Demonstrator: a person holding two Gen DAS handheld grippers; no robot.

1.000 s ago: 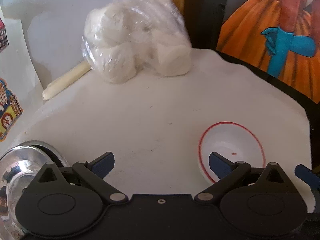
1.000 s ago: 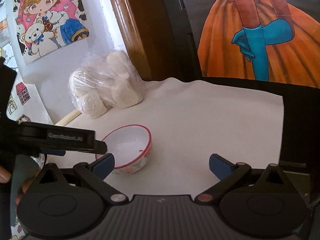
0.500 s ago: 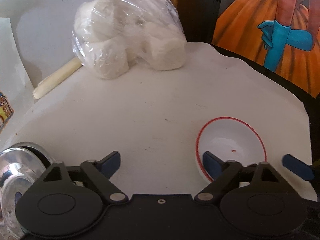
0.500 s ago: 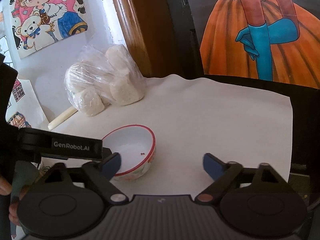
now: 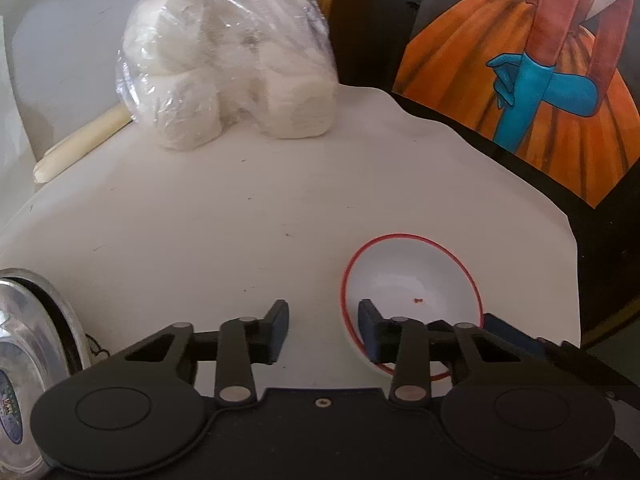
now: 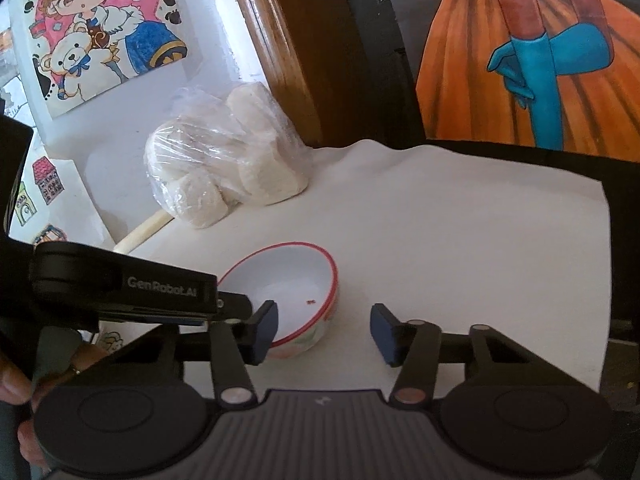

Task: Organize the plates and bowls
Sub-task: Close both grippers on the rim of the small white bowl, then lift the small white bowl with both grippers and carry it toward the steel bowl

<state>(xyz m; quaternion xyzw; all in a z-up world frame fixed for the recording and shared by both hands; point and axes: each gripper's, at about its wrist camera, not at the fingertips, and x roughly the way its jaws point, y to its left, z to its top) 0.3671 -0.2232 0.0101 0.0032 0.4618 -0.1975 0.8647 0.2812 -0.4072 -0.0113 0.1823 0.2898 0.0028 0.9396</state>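
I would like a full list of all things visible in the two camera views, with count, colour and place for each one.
bowl: one, white with a red rim, on the white cover, near both grippers
plastic bag of white lumps: one, clear, at the back of the cover by the wall
pale stick: one, cream, beside the bag, partly under it
shiny metal dish: one, silver, at the left edge of the left wrist view
white cover: one, spread over the table
drawings: cartoon child with teddy bear and small house pictures on the wall; orange skirt picture at the back right
left gripper: black, blue pads, jaws have just been closing, nothing held
right gripper: same, closing, nothing held
hand: holding the left gripper
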